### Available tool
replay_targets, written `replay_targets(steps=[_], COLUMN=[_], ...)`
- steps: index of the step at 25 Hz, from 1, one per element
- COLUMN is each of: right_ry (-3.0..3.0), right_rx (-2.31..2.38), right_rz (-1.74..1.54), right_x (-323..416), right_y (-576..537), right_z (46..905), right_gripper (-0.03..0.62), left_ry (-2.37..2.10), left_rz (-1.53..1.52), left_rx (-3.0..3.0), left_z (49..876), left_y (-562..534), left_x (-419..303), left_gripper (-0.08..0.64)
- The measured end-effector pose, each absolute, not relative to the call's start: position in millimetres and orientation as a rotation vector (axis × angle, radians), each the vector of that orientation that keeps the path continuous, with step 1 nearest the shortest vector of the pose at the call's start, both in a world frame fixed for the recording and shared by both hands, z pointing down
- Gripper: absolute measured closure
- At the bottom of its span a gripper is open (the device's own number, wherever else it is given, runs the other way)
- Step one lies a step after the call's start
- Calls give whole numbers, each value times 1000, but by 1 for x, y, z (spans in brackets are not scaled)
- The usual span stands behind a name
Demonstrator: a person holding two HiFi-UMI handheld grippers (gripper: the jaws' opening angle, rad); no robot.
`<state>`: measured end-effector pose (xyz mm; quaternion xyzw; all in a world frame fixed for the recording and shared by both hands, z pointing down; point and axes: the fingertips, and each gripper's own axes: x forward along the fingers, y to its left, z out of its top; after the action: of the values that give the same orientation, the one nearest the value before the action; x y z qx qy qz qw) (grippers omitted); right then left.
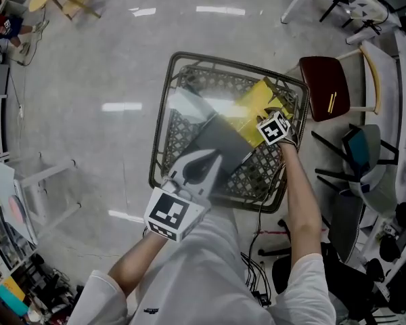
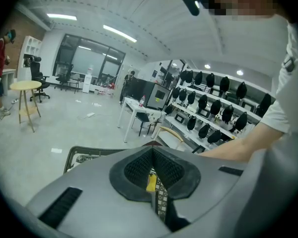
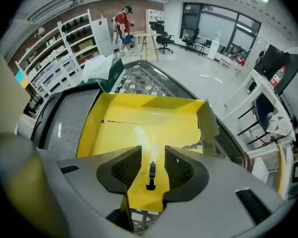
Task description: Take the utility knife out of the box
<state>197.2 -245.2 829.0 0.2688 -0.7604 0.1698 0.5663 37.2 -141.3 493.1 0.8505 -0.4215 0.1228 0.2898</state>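
**Right gripper view: claw straddling the knife, not yet gripping**

Right gripper view is showing the right gripper (image 3: 152,152) pointing steeply down into the open yellow box (image 3: 114,128). Its jaws are standing apart on either side of the utility knife (image 3: 151,171). The knife is lying on the box floor at lower centre of the frame. Its yellow body is blending into the cardboard, so mainly the black slider is standing out. The pads are not appearing to press on it.

In the head view, the box is sitting right of centre on the wire-mesh table (image 1: 257,175). The left gripper (image 1: 206,160) is hovering over a gray panel (image 1: 220,141) just left of the box. Its jaws are meeting tip to tip, with nothing showing between them. Whether it is steadying anything is not clear.

Several things are looking risky from here:

- **Box coming up with the knife:** the near edge of the box is sitting right under the jaws, so a deep close could be pinching cardboard too, lifting or dragging the whole box.
- **Box sliding:** nothing is visibly pinning the box, so it could be skating across the mesh.
- **Slider and blade:** a pad landing on the slider could be pushing the blade out.
- **Knife twisting free:** an off-centre grip could be letting the smooth body turn and drop.
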Motion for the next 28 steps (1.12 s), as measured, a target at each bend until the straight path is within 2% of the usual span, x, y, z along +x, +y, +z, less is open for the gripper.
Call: replay_targets(steps=[14,15,18,28], right_ry=[-1653,-1644,-1629,-1666], right_rx=[437,428,412,540], right_rz=[491,480,446,402], right_x=[213,212,209,197], right_y=[-241,-240,-234,-230], right_z=[862,862,863,851], right_gripper=[466,470,538,545], left_ry=[-1136,-1137,-1135,-1139], left_rz=[383,383,382,370], left_rx=[2258,2257,2259,2286], left_z=[509,509,508,499], left_y=[-134,-134,-132,-122], left_x=[32,32,33,29], left_gripper=[557,557,557,557])
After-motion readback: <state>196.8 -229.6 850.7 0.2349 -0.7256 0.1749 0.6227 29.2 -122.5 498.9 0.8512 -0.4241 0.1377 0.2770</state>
